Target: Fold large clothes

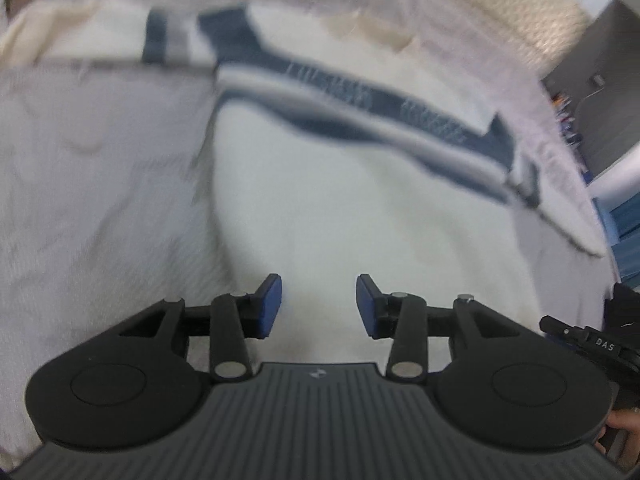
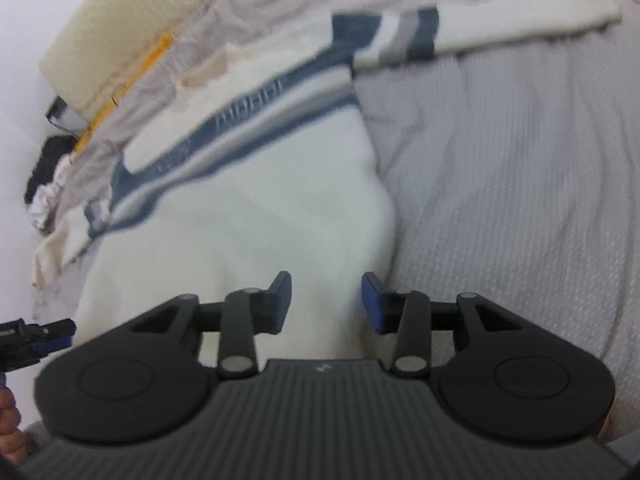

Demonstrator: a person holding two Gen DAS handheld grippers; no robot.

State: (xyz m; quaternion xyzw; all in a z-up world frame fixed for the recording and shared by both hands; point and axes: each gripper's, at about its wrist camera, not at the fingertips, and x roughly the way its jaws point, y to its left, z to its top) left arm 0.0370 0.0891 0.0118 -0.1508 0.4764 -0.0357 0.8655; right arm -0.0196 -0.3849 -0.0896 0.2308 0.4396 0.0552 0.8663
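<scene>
A white sweater (image 1: pixel 340 200) with navy and grey chest stripes lies spread on a pale grey bedsheet (image 1: pixel 100 180). In the right wrist view the sweater (image 2: pixel 240 208) has one striped sleeve (image 2: pixel 480 36) stretched out to the upper right. My left gripper (image 1: pixel 319 304) is open and empty, just above the sweater's lower body. My right gripper (image 2: pixel 326 302) is open and empty over the sweater's lower right edge. Both views are blurred.
A cream textured pillow (image 2: pixel 132 20) lies at the head of the bed, also in the left wrist view (image 1: pixel 500 4). Dark clutter (image 2: pixel 44 172) sits beside the bed at the left. The other gripper shows at each frame's edge (image 1: pixel 588 340).
</scene>
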